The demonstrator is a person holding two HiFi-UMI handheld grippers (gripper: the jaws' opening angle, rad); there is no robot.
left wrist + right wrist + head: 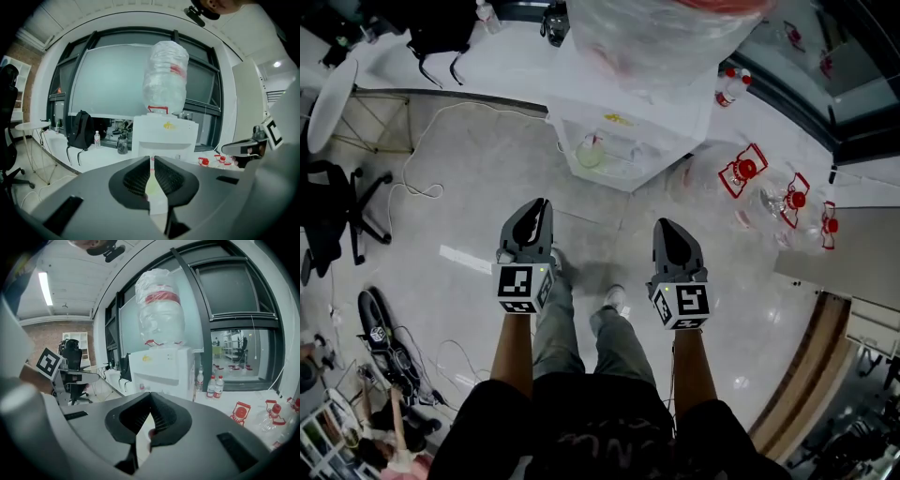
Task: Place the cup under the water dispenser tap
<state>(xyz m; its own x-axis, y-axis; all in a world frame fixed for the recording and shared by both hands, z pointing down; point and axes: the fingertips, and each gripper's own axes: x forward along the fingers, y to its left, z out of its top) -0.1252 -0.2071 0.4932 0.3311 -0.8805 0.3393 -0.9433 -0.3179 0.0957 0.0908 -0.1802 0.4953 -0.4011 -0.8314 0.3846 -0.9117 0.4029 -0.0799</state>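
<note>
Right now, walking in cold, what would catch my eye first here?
The white water dispenser straight ahead, topped by a huge plastic-wrapped bottle, with a pale cup sitting on its tray. Nearer, the left gripper and right gripper are held out side by side, both shut and empty. Clear bottles with red labels lie scattered to the dispenser's right.

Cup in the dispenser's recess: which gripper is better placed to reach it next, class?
Left, probably. In the head view the cup sits in the left half of the dispenser, nearer the left gripper, whose own view lines it up behind its shut jaws. The right gripper is also shut.
</note>
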